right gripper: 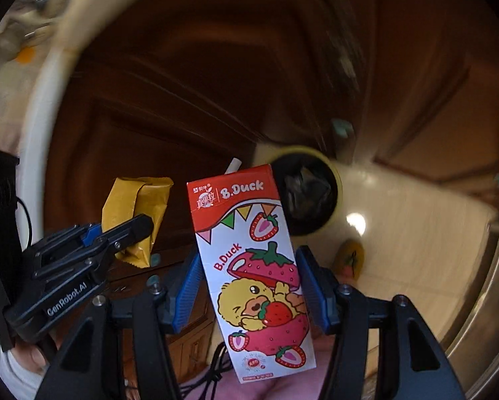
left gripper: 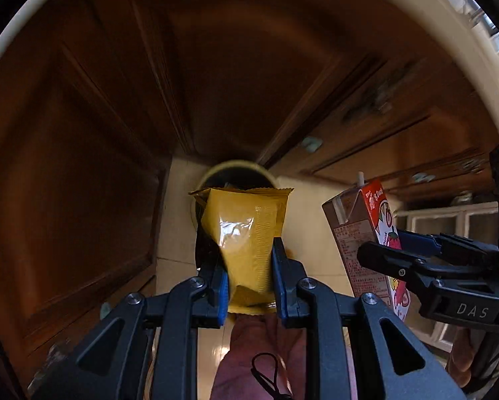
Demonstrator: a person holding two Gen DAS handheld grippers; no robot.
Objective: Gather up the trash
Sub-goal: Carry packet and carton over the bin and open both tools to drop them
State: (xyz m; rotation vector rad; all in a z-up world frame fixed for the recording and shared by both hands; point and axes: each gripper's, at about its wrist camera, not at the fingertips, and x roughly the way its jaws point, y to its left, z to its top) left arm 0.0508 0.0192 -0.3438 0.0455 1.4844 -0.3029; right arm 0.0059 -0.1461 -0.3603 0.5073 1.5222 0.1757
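Observation:
My left gripper (left gripper: 246, 250) is shut on a crumpled yellow snack wrapper (left gripper: 246, 220) and points straight down over a round bin (left gripper: 236, 166) with a pale yellow rim on the floor. The right gripper (right gripper: 249, 253) holds a red and white strawberry drink carton (right gripper: 252, 266) between its blue pads, with a straw sticking out at the top. The bin (right gripper: 336, 183) lies beyond the carton, dark inside with crumpled trash. Each view shows the other tool: the right gripper (left gripper: 382, 243) with the carton (left gripper: 356, 220), and the left gripper (right gripper: 122, 230) with the wrapper (right gripper: 136, 206).
Dark wooden cabinet doors (left gripper: 82, 166) surround the bin on a cream tiled floor (right gripper: 399, 233). A small yellow object with a strawberry print (right gripper: 349, 260) lies on the floor near the bin. A pale counter edge (right gripper: 42, 116) curves overhead. A steel surface (right gripper: 476, 300) stands at the right.

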